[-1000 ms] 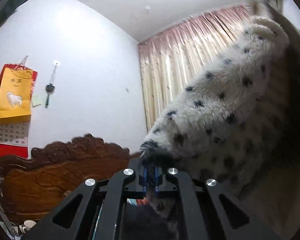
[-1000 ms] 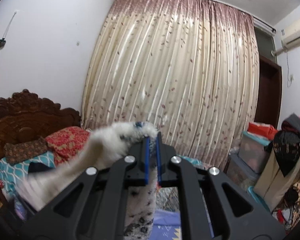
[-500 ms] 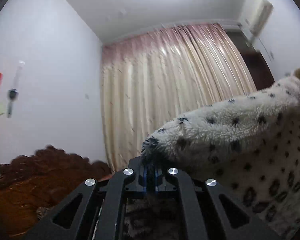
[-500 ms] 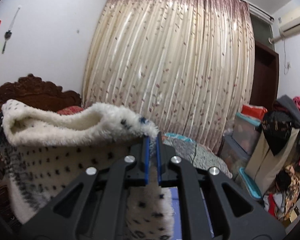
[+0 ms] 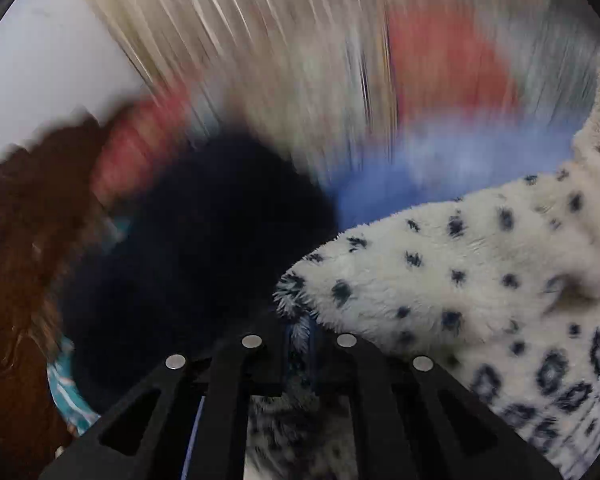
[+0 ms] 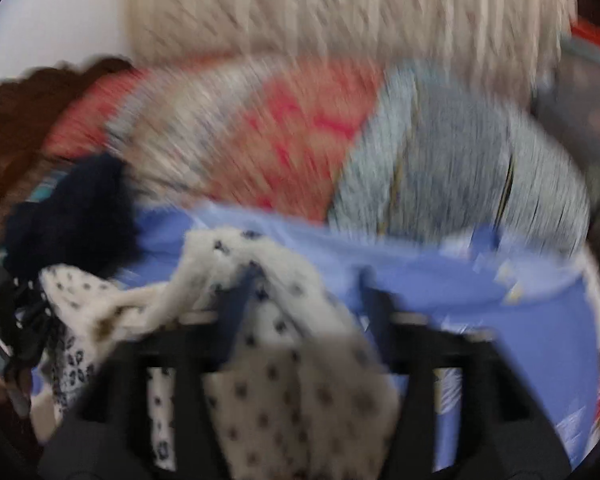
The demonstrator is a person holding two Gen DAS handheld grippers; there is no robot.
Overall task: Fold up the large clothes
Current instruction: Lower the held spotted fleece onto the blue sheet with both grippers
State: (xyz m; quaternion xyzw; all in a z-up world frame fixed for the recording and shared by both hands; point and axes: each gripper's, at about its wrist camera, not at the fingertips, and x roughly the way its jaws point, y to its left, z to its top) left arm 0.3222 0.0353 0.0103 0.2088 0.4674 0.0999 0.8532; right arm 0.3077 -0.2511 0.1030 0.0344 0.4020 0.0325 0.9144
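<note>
A white fleece garment with dark spots stretches from my left gripper off to the right. The left gripper is shut on its fuzzy edge. In the right wrist view the same garment drapes over my right gripper, whose fingers stand apart with the cloth lying loose across them. The right view is blurred by motion. The garment hangs just above the blue bedsheet.
A dark navy garment lies on the bed to the left. A red and grey quilt is piled behind. The carved wooden headboard is at the left, the curtain at the back.
Both grippers have swung down from high in the room toward the bed, bringing the garment with them. The right gripper's fingers were together on the cloth and now stand apart.
</note>
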